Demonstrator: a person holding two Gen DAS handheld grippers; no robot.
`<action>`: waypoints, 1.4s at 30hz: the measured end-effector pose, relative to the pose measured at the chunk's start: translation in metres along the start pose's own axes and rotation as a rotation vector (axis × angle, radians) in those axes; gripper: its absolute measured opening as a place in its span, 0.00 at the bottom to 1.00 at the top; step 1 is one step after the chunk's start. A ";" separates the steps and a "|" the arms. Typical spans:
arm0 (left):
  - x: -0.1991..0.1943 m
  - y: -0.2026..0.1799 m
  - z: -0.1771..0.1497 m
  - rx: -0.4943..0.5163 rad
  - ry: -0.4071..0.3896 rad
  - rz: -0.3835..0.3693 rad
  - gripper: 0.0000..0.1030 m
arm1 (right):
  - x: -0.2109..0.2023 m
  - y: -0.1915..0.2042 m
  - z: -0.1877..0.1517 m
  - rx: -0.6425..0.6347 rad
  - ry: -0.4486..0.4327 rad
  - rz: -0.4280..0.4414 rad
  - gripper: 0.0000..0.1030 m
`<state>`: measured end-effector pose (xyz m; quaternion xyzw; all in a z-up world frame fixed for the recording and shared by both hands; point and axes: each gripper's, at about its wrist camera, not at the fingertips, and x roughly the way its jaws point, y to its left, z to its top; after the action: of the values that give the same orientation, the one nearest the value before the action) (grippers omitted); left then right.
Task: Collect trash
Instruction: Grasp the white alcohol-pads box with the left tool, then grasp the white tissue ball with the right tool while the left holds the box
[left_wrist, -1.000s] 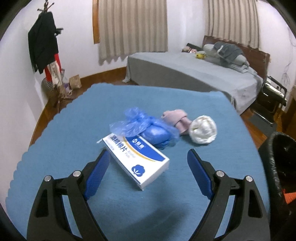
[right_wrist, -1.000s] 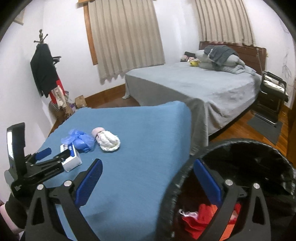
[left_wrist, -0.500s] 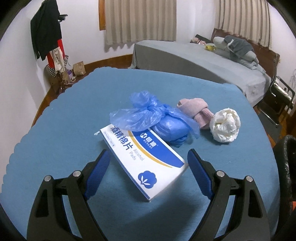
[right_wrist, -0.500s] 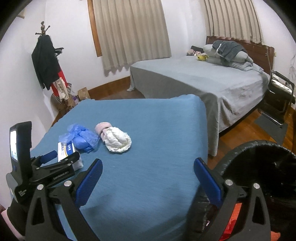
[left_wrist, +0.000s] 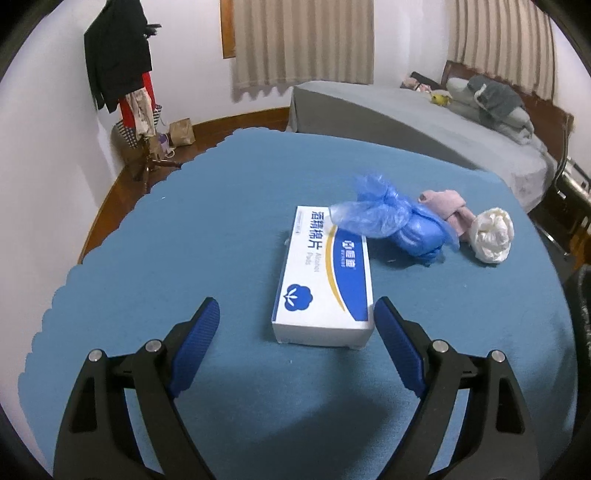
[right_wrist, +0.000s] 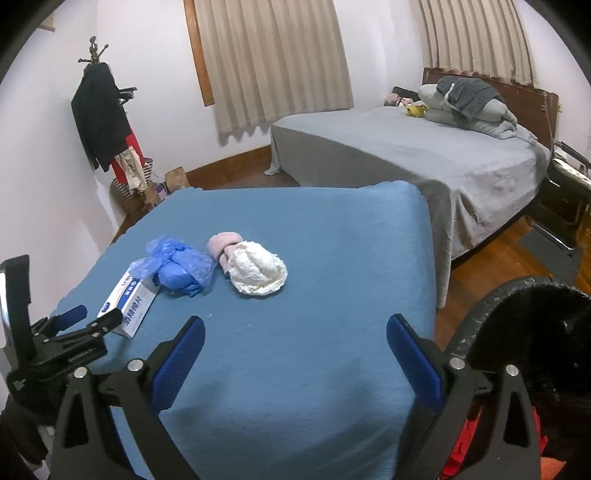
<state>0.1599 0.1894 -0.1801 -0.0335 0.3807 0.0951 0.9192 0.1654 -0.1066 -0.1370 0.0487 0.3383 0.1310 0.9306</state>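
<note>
Since a second ago I've swung my left gripper (left_wrist: 297, 315) square onto the alcohol-pad box (left_wrist: 323, 280), jaws spread wide, nothing held. It lies flat on the blue table (left_wrist: 184, 240): light, stiff card, best pinched across its long sides. Right gripper (right_wrist: 295, 343) hangs open beside the bin (right_wrist: 524, 332).

Left tongs (left_wrist: 297, 319), right tongs (right_wrist: 295, 334): black angular frames, ribbed blue pads, silver screws.
</note>
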 end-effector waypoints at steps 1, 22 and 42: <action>0.000 -0.001 0.001 0.003 -0.001 -0.008 0.81 | 0.001 0.001 0.000 0.000 0.003 0.001 0.94; 0.041 -0.001 0.013 -0.007 0.078 -0.111 0.52 | 0.023 0.010 0.009 -0.011 0.016 -0.001 0.94; 0.021 0.027 0.041 -0.037 -0.006 -0.029 0.52 | 0.107 0.031 0.033 -0.026 0.099 -0.027 0.91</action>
<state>0.1972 0.2249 -0.1661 -0.0558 0.3756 0.0887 0.9208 0.2585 -0.0472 -0.1724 0.0252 0.3826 0.1249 0.9151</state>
